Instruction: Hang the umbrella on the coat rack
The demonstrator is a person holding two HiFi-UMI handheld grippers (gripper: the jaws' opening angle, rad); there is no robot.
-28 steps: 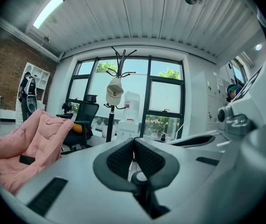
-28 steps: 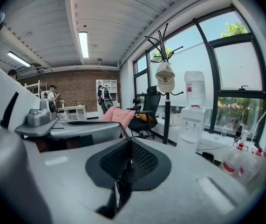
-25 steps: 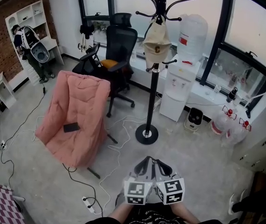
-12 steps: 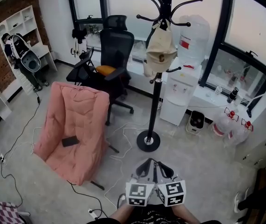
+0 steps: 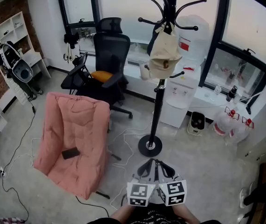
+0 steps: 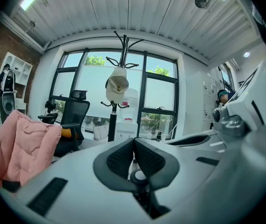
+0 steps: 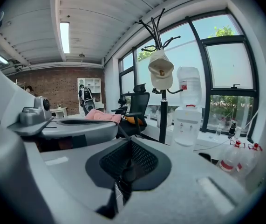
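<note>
The left gripper (image 6: pixel 133 141) and the right gripper (image 7: pixel 130 142) are riding side by side, each with its jaws pressing together (something small and dark is showing low between the pads, and I cannot tell what). Where the umbrella is, I cannot tell. Beyond them the coat rack (image 5: pixel 158 107) is standing upright on the floor, carrying a beige cap (image 5: pixel 164 55). A pink chair (image 5: pixel 74 139) is sitting to its left.

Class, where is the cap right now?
Head view, upper centre: the cap hangs on the coat rack, with the water dispenser right of it and the office chair left.
</note>
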